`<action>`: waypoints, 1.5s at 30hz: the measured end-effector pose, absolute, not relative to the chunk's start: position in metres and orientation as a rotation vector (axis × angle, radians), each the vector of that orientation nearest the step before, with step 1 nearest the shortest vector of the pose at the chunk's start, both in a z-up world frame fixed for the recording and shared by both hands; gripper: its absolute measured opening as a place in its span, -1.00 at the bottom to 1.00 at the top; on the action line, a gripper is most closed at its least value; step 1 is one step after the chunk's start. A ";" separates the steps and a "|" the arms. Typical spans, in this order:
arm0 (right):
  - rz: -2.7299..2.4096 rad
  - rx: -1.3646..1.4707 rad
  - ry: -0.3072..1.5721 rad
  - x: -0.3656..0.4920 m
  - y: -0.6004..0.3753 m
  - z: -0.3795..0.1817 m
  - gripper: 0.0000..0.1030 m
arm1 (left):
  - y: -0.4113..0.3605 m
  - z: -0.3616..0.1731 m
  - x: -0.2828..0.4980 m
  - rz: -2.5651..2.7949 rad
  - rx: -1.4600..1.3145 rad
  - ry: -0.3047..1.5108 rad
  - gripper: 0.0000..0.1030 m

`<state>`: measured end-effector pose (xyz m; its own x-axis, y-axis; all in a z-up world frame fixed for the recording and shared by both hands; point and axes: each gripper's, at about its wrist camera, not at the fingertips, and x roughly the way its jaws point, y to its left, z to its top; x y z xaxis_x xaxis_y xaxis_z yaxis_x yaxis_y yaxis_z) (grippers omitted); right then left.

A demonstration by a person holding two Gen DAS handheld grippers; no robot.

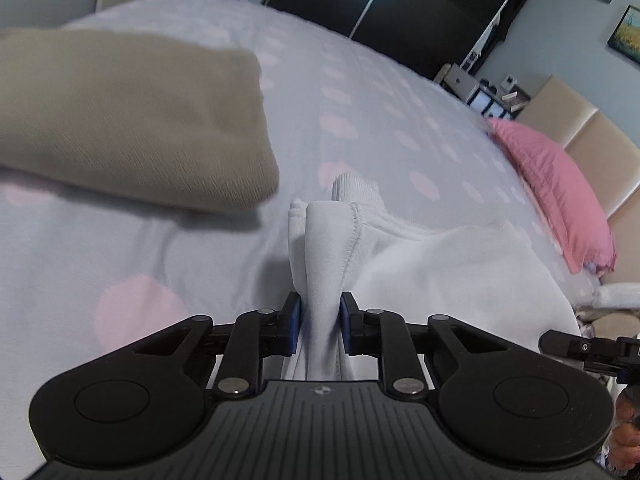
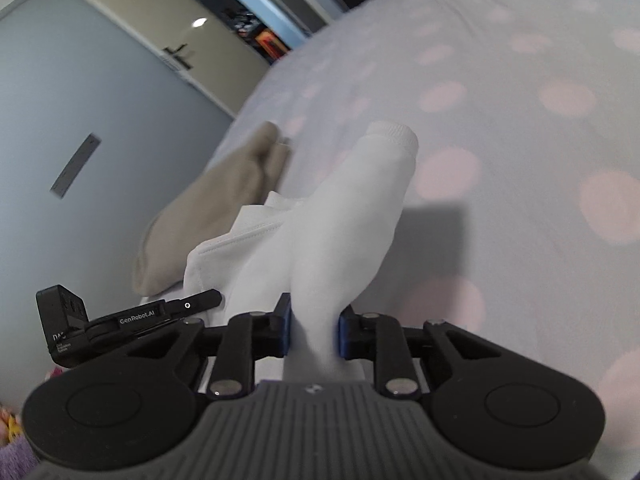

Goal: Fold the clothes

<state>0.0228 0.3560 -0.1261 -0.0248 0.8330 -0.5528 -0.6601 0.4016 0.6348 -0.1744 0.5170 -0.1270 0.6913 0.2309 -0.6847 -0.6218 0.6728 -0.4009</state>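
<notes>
A white sweatshirt (image 1: 432, 264) hangs bunched between both grippers above the bed. My left gripper (image 1: 320, 320) is shut on a fold of its hem edge, with stitching showing just beyond the blue pads. My right gripper (image 2: 314, 330) is shut on another bunch of the white sweatshirt (image 2: 344, 232); a sleeve with a ribbed cuff (image 2: 394, 134) sticks out ahead of it. A folded beige garment (image 1: 132, 120) lies on the bed to the left, and the beige garment (image 2: 216, 208) shows again in the right wrist view. The other gripper (image 2: 132, 320) appears at the lower left there.
The bed (image 1: 360, 80) has a white cover with pink dots. A pink pillow (image 1: 560, 192) lies at its right side against a beige padded headboard (image 1: 592, 128). Dark wardrobe doors (image 1: 380, 0) stand beyond the bed. A grey wall (image 2: 80, 120) lies past the bed's edge.
</notes>
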 end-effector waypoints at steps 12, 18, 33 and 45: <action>1.427 0.198 0.913 0.004 0.477 -0.026 -0.54 | 0.594 0.005 -0.233 0.713 -0.538 0.402 -0.66; 1.484 0.187 0.911 0.003 0.558 -0.006 -0.54 | 0.651 0.034 -0.229 0.814 -0.501 0.378 -0.66; 1.460 0.157 1.023 0.019 0.637 -0.017 -0.54 | 0.767 0.000 -0.189 0.915 -0.470 0.463 -0.66; 1.360 0.055 1.032 0.041 0.704 -0.085 -0.53 | 0.821 -0.077 -0.154 0.982 -0.462 0.611 -0.65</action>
